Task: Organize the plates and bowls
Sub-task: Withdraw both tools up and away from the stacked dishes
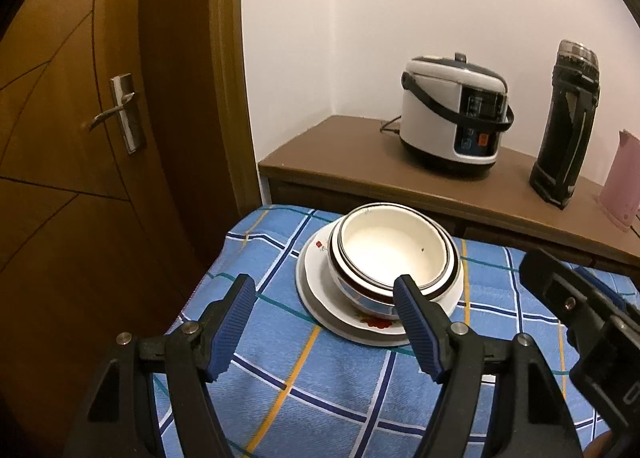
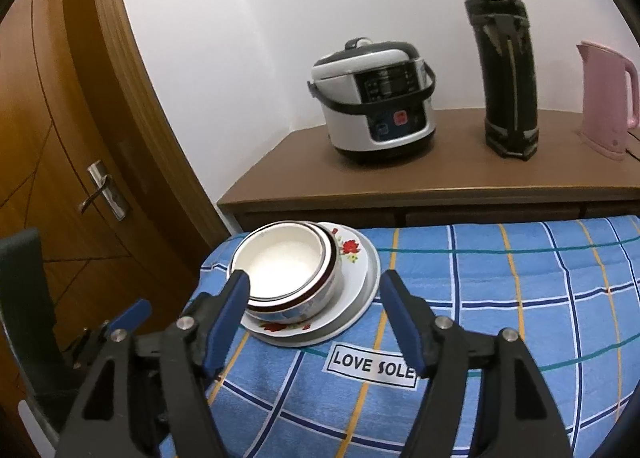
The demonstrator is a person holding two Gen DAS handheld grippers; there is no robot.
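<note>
Bowls (image 1: 394,254), nested, sat on stacked flowered plates (image 1: 352,324) at the far left corner of the blue checked tablecloth (image 1: 320,398). Left gripper (image 1: 326,290) and right gripper (image 2: 314,284) hung before the stack, fingers apart, gripping nothing. Behind stood a rice cooker (image 2: 376,102), black flask (image 2: 506,66) and pink kettle (image 2: 606,102).

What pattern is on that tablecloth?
Blue tablecloth checked with white, navy, yellow and teal lines; clearest in the right wrist view.

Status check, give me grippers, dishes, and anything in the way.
Left gripper open, empty. Right gripper open, empty. Bowls nested on stacked plates, on blue checked cloth. Nothing blocking.
</note>
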